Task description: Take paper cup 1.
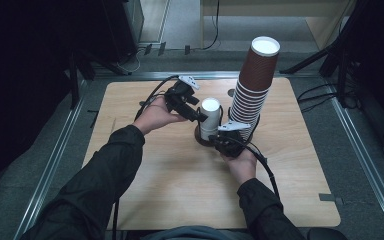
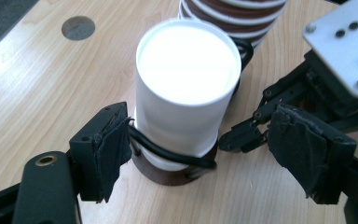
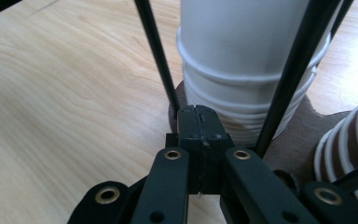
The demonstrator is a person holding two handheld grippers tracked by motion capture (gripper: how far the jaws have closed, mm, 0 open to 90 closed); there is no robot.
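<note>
A tall brown cup stack point(image 1: 252, 90) stands on the wooden table point(image 1: 145, 165).

Lab: railed test table point(image 1: 130, 165), cables point(image 1: 312, 92)

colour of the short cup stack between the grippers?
White: the short cup stack is plain white, standing in a black wire holder. Best seen in the left gripper view.

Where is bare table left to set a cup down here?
Free: the wood between the forearms, and the left side beyond the left gripper. Crowded: the middle, where the white cup stack, brown cup stack and right gripper sit close together.
</note>
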